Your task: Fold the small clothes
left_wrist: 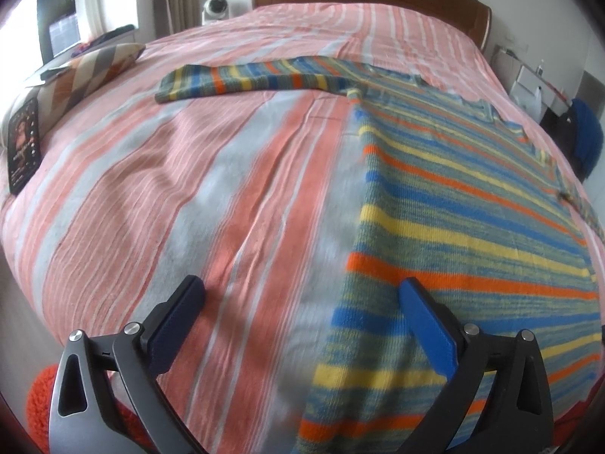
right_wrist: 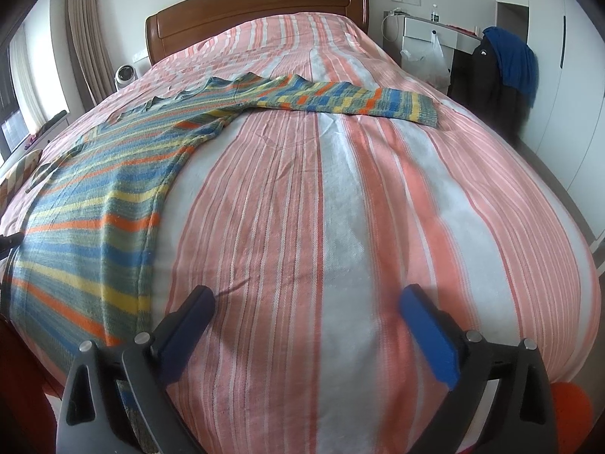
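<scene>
Pink-striped bedspread point(left_wrist: 227, 174) carries the striped sweater point(left_wrist: 472, 219), spread flat at three o'clock of the left gripper point(left_wrist: 300, 295), nine o'clock of the right gripper point(right_wrist: 306, 302). Both gape wide, empty. Only the left view shows a phone point(left_wrist: 23, 145).

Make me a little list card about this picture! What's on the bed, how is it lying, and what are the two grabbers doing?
surface: bed with pink, white and grey striped cover
garment: striped sweater, knitted in blue, yellow, orange and green
garment state: spread flat, not yet folded, both sleeves stretched out sideways
left gripper: open, holding nothing, over the sweater's bottom left edge
right gripper: open, holding nothing, over bare cover beside the sweater
nearby: patterned pillow at the bed's edge; wooden headboard
</scene>
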